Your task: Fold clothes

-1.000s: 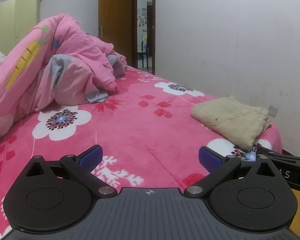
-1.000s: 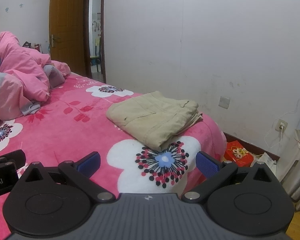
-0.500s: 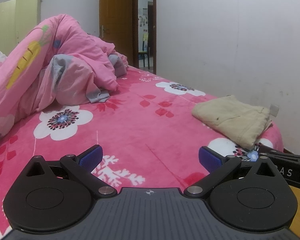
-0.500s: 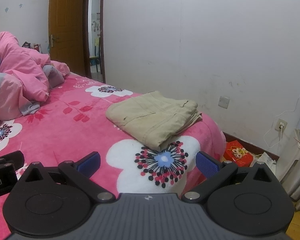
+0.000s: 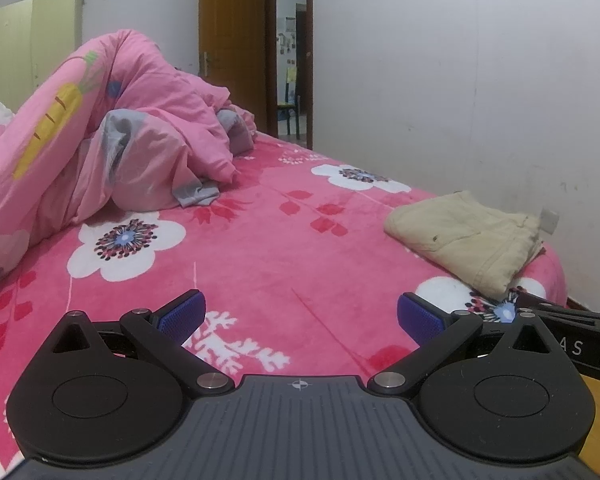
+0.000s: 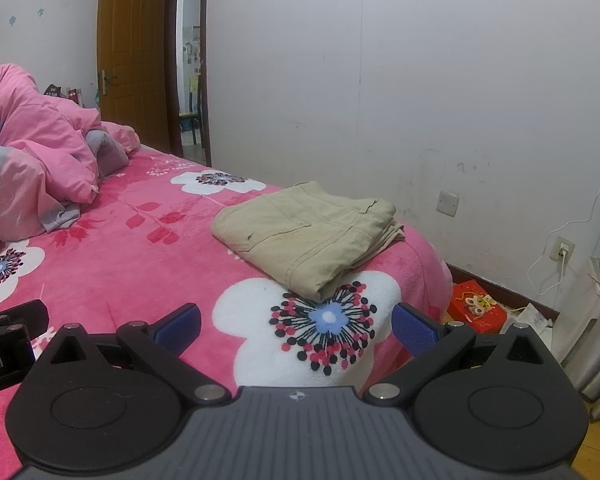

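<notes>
The folded trousers [image 6: 308,236] are located at the bed [image 6: 140,272] corner beside the wall, with bare bedspread between them and both spread, empty grippers, left [image 5: 300,316] and right [image 6: 296,326].

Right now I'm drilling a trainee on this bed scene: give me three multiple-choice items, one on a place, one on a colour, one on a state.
1. Where are the trousers?
A. on the floor
B. on the bed, near the wall-side edge
C. under the duvet

2. What colour are they?
A. beige
B. blue
C. black

3. What state are both tools in, left tool and right tool?
A. shut on cloth
B. open, empty
C. shut, empty

Key: B, they lie on the blanket by the wall; A, the cloth is beige; B, fingers spread with nothing between.
</notes>
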{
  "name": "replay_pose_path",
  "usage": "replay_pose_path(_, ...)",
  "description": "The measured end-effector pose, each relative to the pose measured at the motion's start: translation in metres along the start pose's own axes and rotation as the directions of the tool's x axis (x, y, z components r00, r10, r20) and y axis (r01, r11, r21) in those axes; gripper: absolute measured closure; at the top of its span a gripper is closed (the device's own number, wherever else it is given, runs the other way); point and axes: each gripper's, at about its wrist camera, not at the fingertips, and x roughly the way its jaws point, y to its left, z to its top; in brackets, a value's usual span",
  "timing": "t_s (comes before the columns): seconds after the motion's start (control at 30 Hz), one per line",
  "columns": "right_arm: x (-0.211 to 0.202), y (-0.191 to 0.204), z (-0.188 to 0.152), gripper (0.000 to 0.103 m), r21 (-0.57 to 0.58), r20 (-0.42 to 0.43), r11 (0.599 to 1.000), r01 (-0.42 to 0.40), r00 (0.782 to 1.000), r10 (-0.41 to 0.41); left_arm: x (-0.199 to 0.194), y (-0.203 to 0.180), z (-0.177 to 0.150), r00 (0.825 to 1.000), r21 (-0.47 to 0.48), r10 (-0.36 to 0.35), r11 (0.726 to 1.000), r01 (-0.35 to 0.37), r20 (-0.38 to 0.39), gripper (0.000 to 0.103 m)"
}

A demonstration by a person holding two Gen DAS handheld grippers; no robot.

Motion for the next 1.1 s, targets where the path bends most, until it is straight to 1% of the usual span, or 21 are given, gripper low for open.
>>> replay_pose_path(1.1,0.0012,0.0004,-0.0008,0.000,-0.001,-0.003,1.000,0.006,1.000,-0.006,0.0010,-0.0010,-0.0017,1.000,-0.002,0.000,1.000,0.000,-0.008,0.000)
